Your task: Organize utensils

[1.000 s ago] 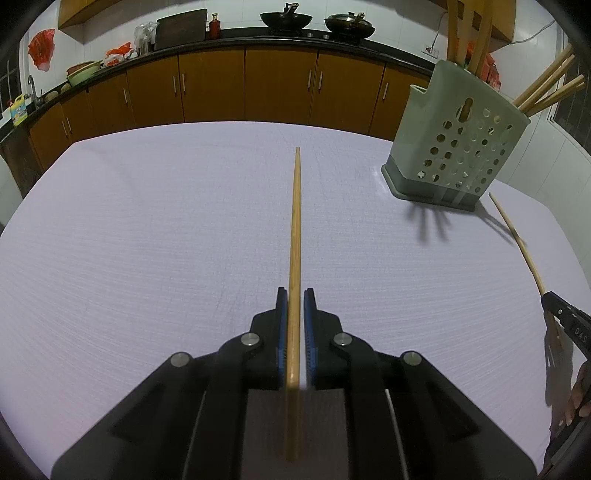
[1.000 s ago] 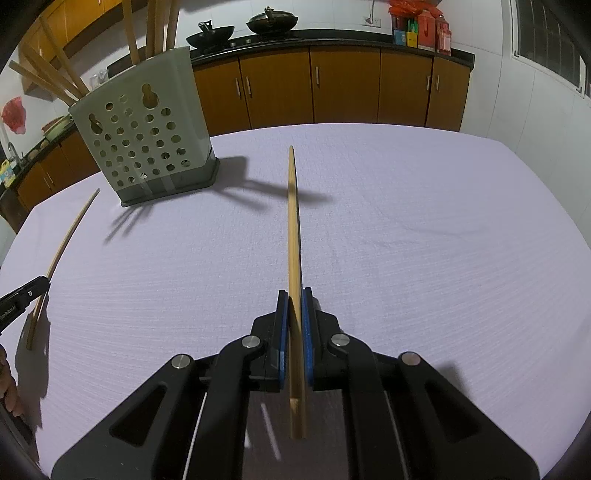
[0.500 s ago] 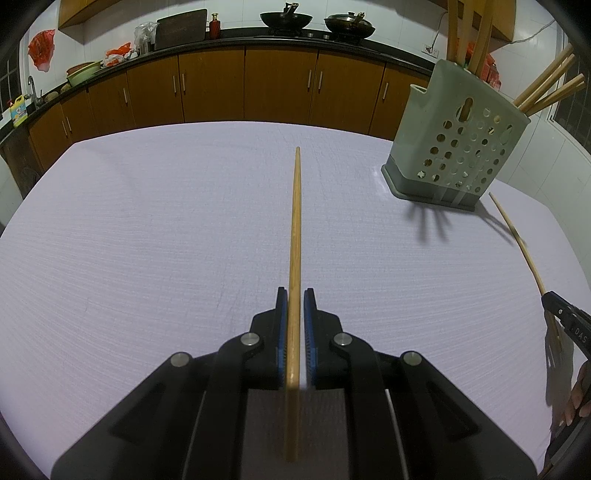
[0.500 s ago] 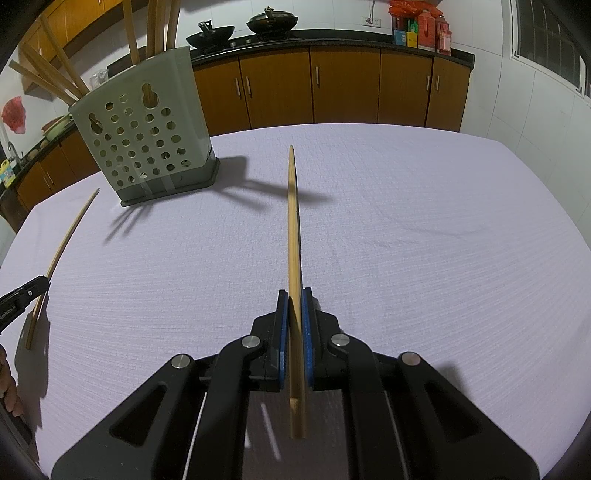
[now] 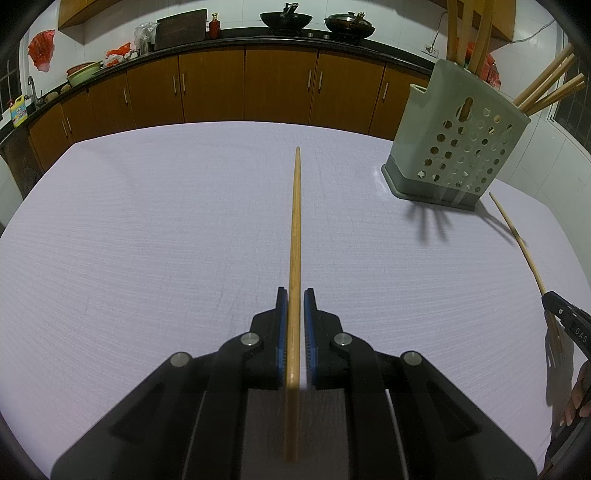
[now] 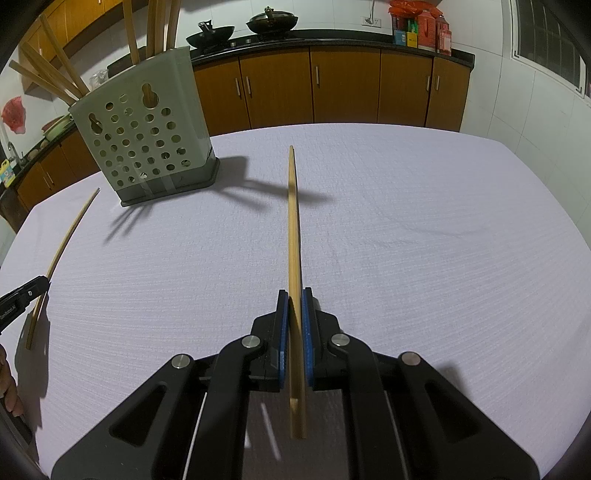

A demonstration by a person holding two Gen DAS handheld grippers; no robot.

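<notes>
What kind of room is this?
It looks like a home kitchen. Two woks sit on a dark counter above brown wooden cabinets, and a green utensil holder full of chopsticks stands on the cloth-covered table.

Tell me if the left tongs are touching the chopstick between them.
Touching. In the left wrist view, the left tongs are shut on the chopstick, both blue pads pressed against its sides, and it sticks straight out over the tablecloth.

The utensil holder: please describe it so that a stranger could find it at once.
On the white table, in front of the brown cabinets, stands a grey-green holder on a darker base. Its wall is full of round holes and wooden utensils stick out of its top, unlike the single chopstick in each gripper.
</notes>
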